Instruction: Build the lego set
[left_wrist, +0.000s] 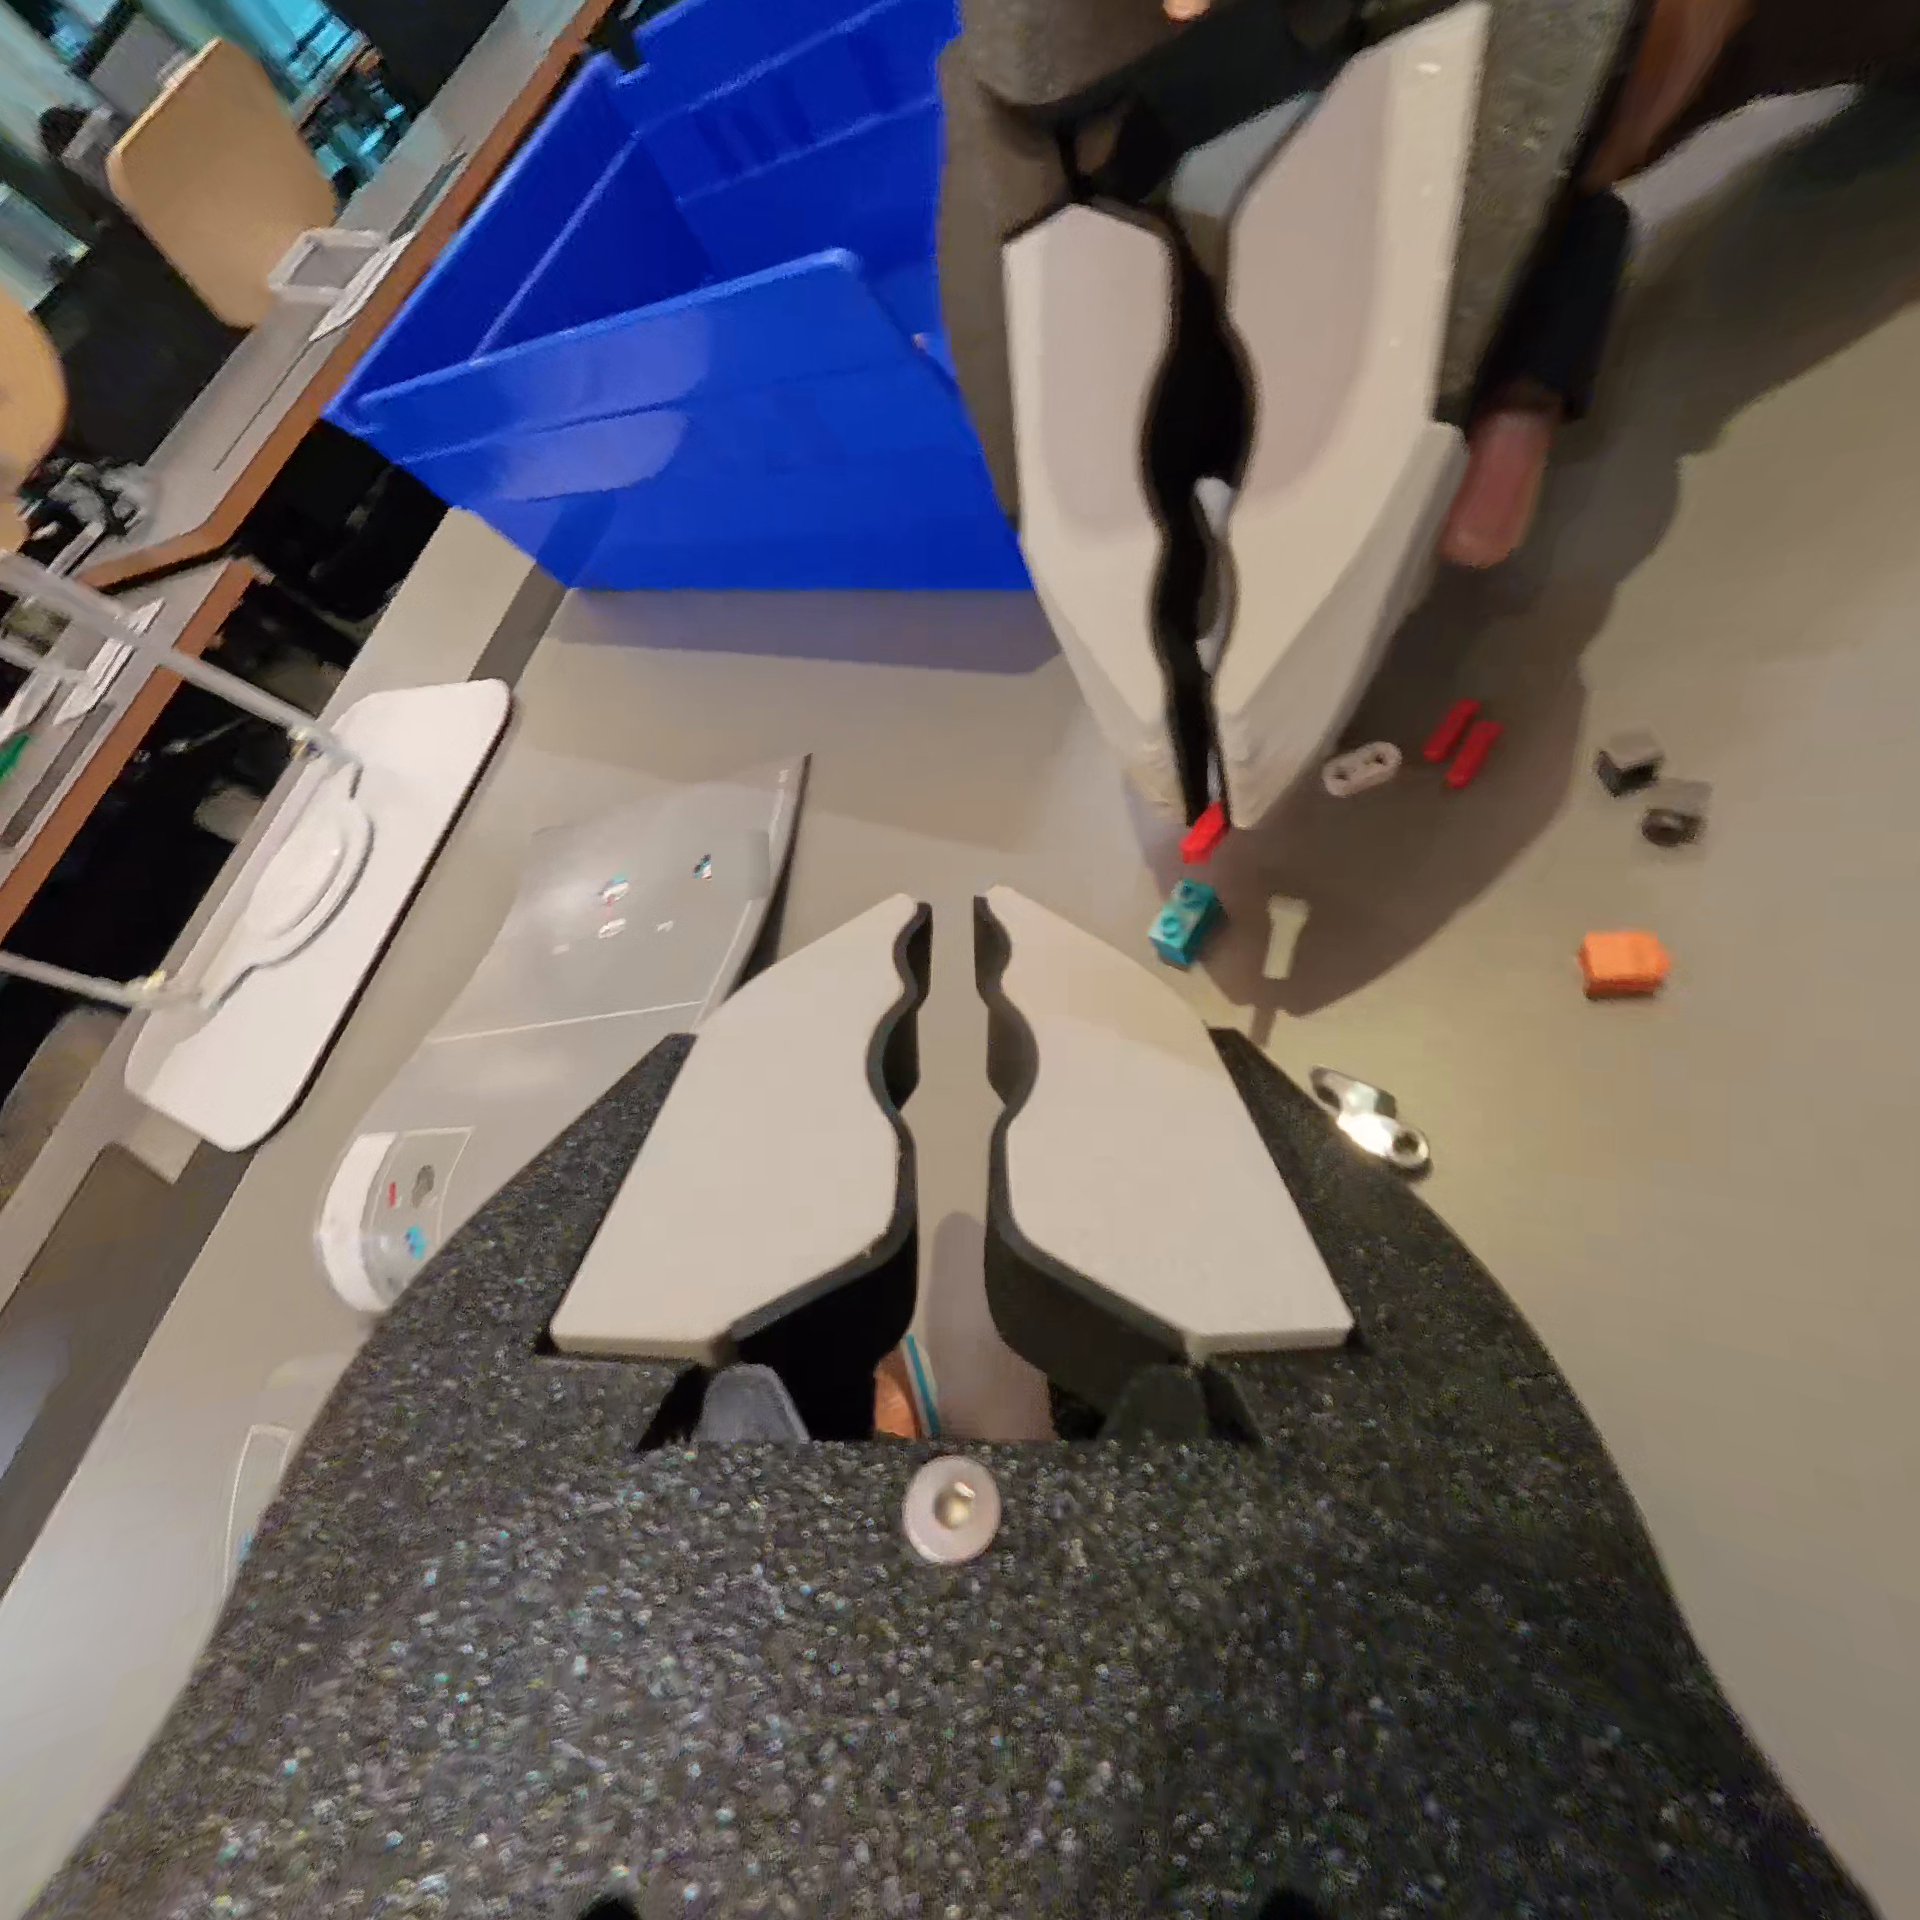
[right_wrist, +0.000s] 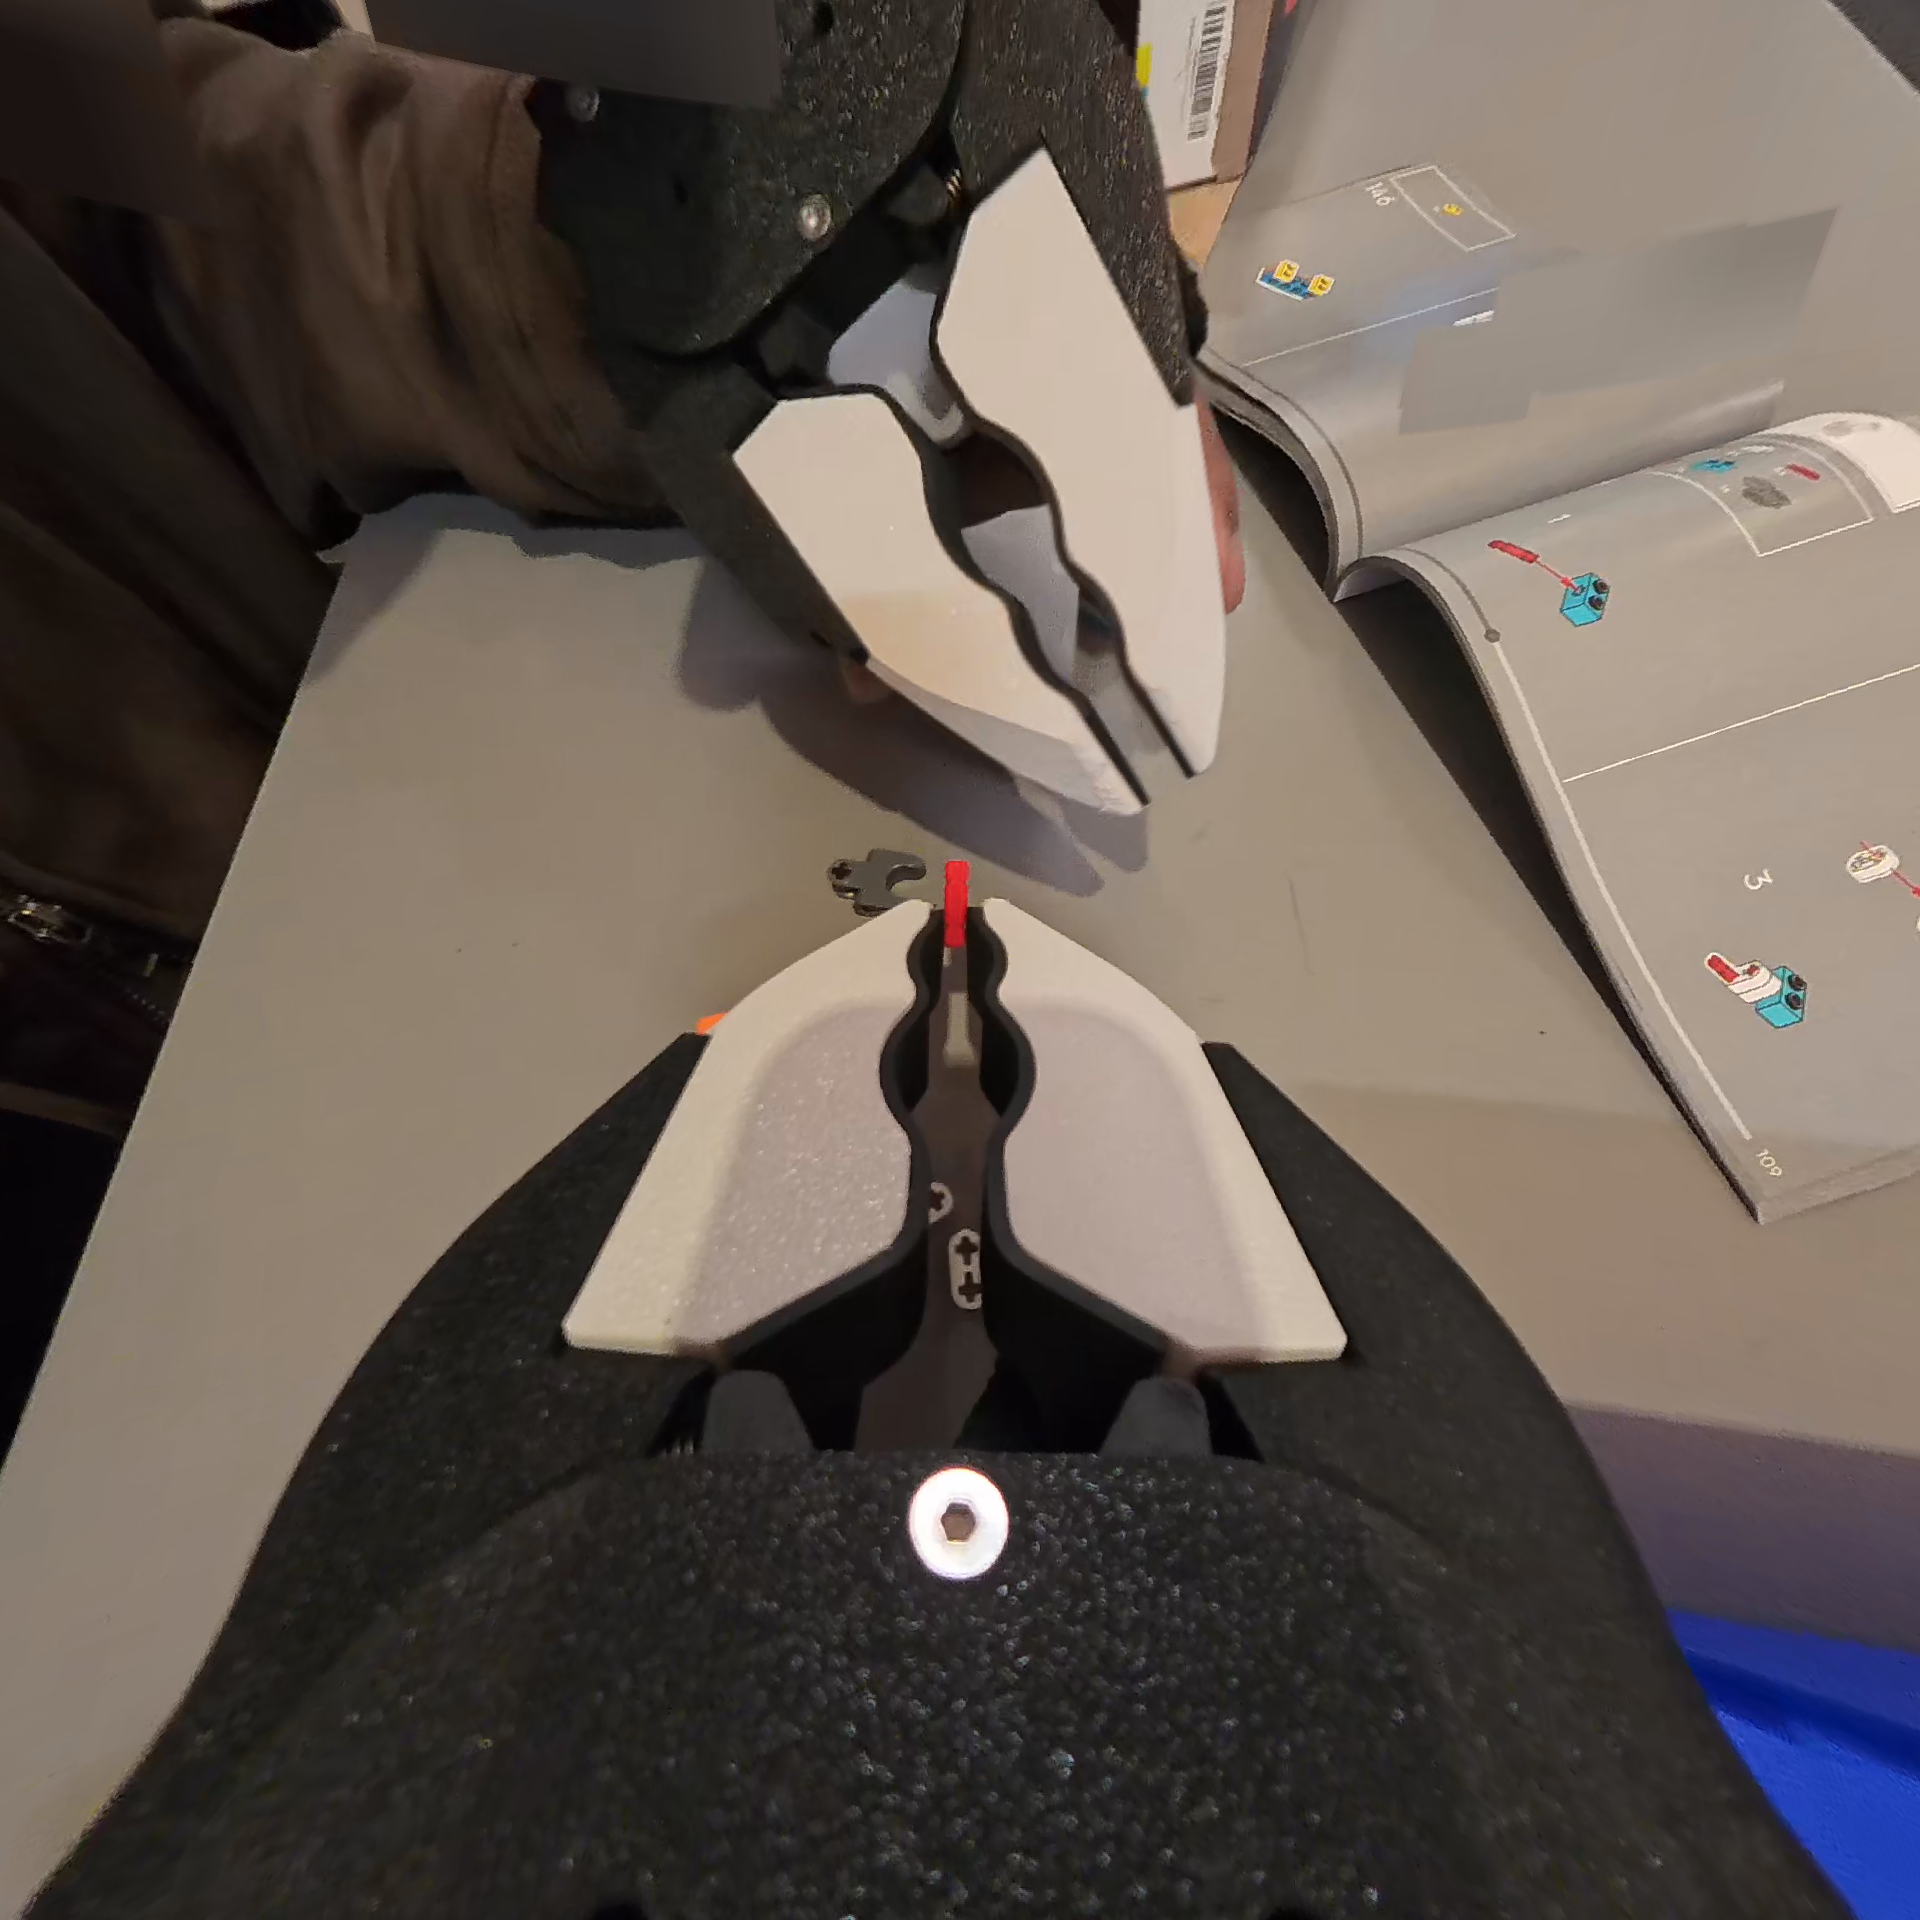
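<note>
Left wrist view rides its own gripper (left_wrist: 951, 904), low over the table (left_wrist: 1558, 1299), facing the blue bins (left_wrist: 675, 436) at the far edge. Right wrist view faces back toward the person, close above the table. Both share the booklet (right_wrist: 1610, 727), the red pin (left_wrist: 1203, 831) and each other's gripper.

On the table (left_wrist: 1558, 1351), the bins (left_wrist: 675, 416) sit at upper left of the left wrist view, with the open booklet (left_wrist: 644, 914) below them at centre left. The small brick (left_wrist: 1184, 920) lies right of the booklet; the pin (left_wrist: 1203, 831) hangs just above it. Two loose pins (left_wrist: 1463, 740), two small blocks (left_wrist: 1652, 790) and a wedge piece (left_wrist: 1623, 964) lie farther right. In the right wrist view, the booklet (right_wrist: 1662, 675) fills the right side.
</note>
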